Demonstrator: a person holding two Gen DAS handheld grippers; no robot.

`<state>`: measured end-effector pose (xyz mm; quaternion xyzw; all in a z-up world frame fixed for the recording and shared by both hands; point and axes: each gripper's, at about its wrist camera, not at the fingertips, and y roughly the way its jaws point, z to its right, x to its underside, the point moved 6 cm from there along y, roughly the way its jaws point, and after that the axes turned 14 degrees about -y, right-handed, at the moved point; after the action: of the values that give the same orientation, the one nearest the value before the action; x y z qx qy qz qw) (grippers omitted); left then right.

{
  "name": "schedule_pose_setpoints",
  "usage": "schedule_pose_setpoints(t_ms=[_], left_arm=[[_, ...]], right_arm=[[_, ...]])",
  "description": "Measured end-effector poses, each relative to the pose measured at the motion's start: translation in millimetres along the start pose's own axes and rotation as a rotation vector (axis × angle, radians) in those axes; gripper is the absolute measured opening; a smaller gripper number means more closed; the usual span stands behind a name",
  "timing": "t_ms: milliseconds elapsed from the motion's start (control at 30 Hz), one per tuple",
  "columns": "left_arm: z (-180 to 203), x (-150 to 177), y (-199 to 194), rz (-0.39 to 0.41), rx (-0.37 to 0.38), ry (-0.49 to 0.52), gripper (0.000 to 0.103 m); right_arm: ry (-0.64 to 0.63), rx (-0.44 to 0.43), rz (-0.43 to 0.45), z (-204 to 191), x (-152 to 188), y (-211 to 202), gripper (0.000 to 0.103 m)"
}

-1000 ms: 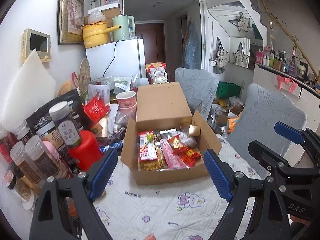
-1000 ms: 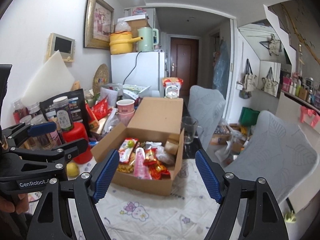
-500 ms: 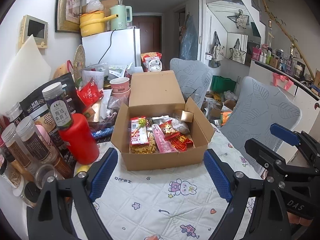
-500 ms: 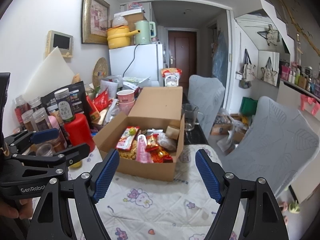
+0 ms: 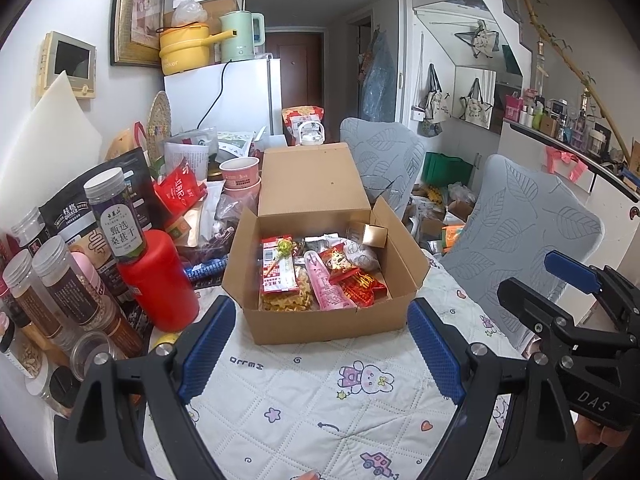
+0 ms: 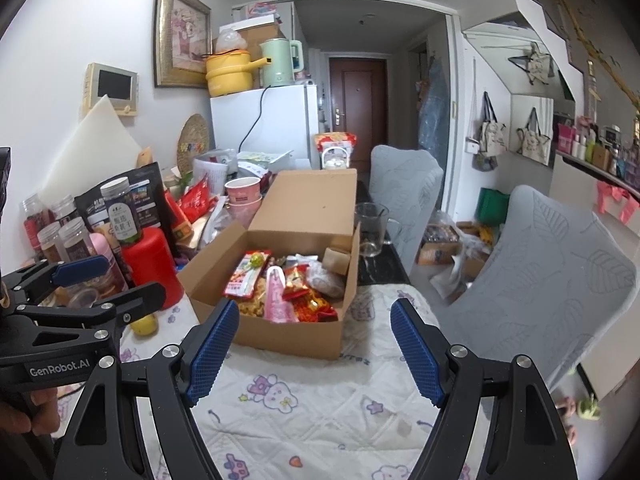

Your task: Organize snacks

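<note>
I see a quilted cloth [image 5: 320, 408] printed with rabbits and hearts covering the near surface. At far left a white fridge [image 5: 236, 96] carries a yellow pot [image 5: 185, 49] and a pale green kettle [image 5: 240, 36], a black cord hanging down its front. A framed picture [image 5: 138, 12] hangs on the left wall. To the right stand two grey leaf-patterned chairs [image 5: 524, 236]. A dark brown door [image 6: 357, 100] closes the far hallway.
</note>
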<state>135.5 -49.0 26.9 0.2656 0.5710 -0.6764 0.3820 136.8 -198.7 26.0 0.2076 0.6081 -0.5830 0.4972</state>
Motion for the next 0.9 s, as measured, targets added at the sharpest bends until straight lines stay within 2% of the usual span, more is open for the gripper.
schedule_pose_setpoints(t_ms=[900], left_arm=[[-9,-5,14,-0.031,-0.022,-0.021,0.089]], right_arm=[[-0.016,-0.003,-0.028,-2,2,15,0.079]])
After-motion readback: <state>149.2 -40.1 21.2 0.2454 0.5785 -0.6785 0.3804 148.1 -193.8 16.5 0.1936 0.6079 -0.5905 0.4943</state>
